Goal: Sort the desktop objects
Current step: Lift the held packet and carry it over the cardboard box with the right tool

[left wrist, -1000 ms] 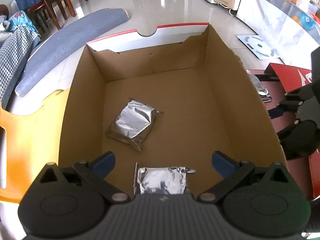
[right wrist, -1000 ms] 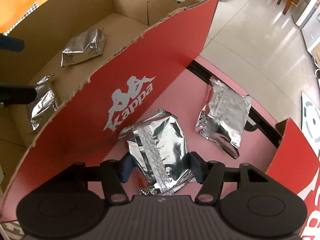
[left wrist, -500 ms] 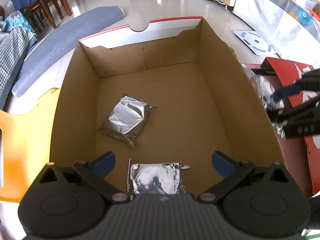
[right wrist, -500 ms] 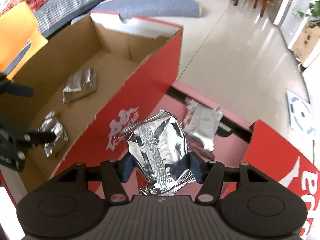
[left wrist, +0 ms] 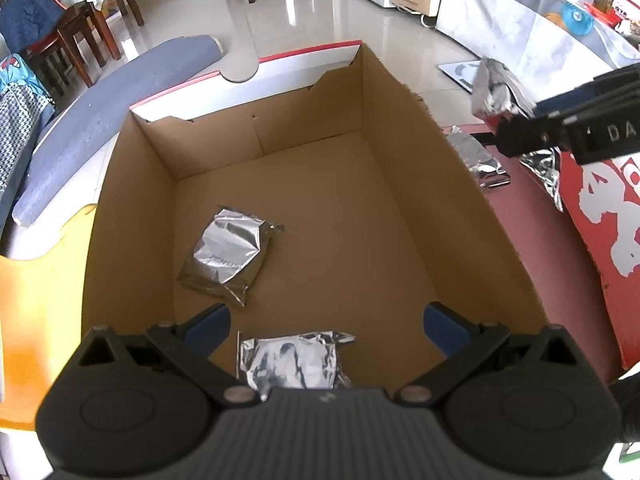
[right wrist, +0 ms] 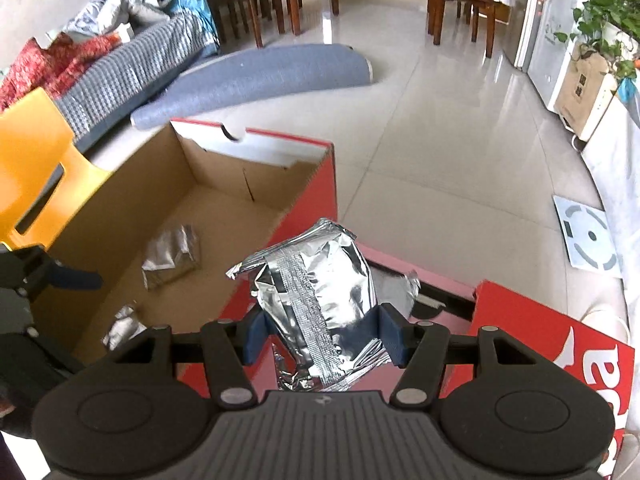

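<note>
My right gripper (right wrist: 323, 338) is shut on a crumpled silver foil packet (right wrist: 316, 284), held in the air above the red outer wall of the cardboard box (right wrist: 304, 216). From the left wrist view that packet (left wrist: 494, 88) hangs at the upper right, beyond the box's right wall (left wrist: 460, 184). My left gripper (left wrist: 326, 330) stands open over the near end of the box, holding nothing. Two foil packets lie on the box floor: one in the middle (left wrist: 226, 254) and one just under my left gripper (left wrist: 292, 362). Another packet (left wrist: 478, 158) lies on the red lid outside.
A red box lid with white print (left wrist: 600, 216) lies to the right of the box. An orange chair (right wrist: 36, 152) stands to the left. A grey rolled mat (right wrist: 256, 76), wooden chairs and a tiled floor are beyond.
My right gripper has lifted the foil packet up off the red lid and carried it higher, toward the box's rim. My left gripper has stayed open over the box.
</note>
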